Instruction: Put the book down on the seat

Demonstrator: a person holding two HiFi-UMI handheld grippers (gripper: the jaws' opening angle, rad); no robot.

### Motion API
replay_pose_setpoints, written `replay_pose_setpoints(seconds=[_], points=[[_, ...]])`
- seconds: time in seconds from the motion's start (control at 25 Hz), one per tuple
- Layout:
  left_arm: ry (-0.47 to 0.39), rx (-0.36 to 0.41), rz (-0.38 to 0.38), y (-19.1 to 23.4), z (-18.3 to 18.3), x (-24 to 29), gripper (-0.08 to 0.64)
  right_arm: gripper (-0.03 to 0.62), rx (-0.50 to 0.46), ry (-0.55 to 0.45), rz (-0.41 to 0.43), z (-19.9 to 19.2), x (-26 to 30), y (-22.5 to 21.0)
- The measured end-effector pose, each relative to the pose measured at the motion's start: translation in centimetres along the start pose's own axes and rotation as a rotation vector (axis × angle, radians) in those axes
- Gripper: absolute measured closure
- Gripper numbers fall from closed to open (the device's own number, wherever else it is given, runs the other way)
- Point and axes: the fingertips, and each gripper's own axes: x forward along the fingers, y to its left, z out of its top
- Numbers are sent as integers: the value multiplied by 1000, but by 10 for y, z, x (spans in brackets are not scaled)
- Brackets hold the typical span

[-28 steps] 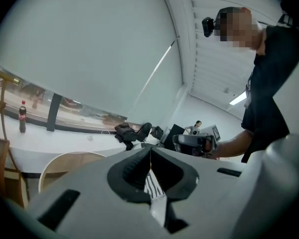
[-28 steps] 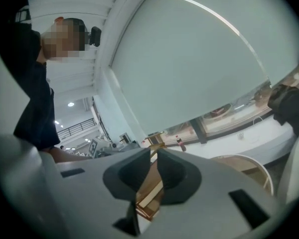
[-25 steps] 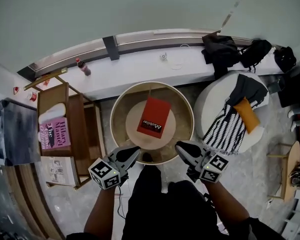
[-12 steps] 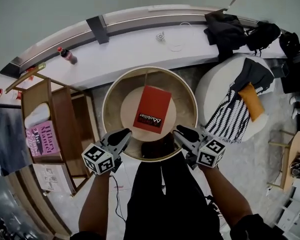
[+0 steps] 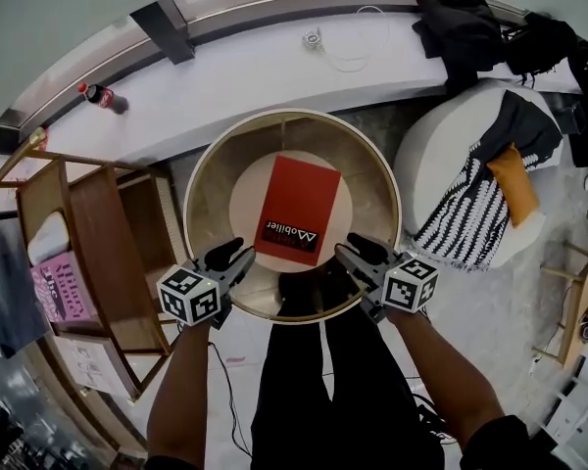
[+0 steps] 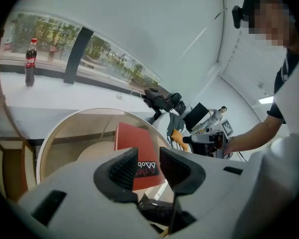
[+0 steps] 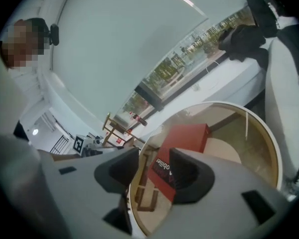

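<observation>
A red book [image 5: 296, 209] lies flat on the round tan seat [image 5: 247, 179] inside a wide wooden hoop. No gripper touches it. My left gripper [image 5: 230, 255] hovers over the hoop's near rim, left of the book's near end. Its jaws have just been opening and stand open, with nothing between them. My right gripper [image 5: 351, 251] mirrors it on the right, also just opened and empty. In the left gripper view the book [image 6: 134, 143] shows beyond the open left gripper [image 6: 148, 166]. The right gripper view shows the book [image 7: 182, 141] past the parted right gripper [image 7: 154, 171].
A wooden shelf unit [image 5: 88, 253] stands to the left. A white pouf [image 5: 426, 179] with a striped throw and an orange cushion [image 5: 514, 184] sits to the right. A cola bottle [image 5: 98, 97] and black bags [image 5: 461, 23] rest on the white window ledge [image 5: 255, 76].
Both grippers have sunk toward the hoop's near rim and gone from shut to open. The book has stayed in place on the seat.
</observation>
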Motion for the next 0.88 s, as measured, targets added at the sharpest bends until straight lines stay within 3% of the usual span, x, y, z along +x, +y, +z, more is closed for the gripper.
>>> replay_pose_setpoints(seconds=[0.28,0.6,0.88], points=[[111,-43,64,47,-29,34,419,411,62,63,-45,-35,34,-42],[218,-56,68,75,-59,65,408,411,149,91,-85,-67,56,-73],[286,-66,40,75,-78,82,408,411,174,103,-92,-81,68,-80]])
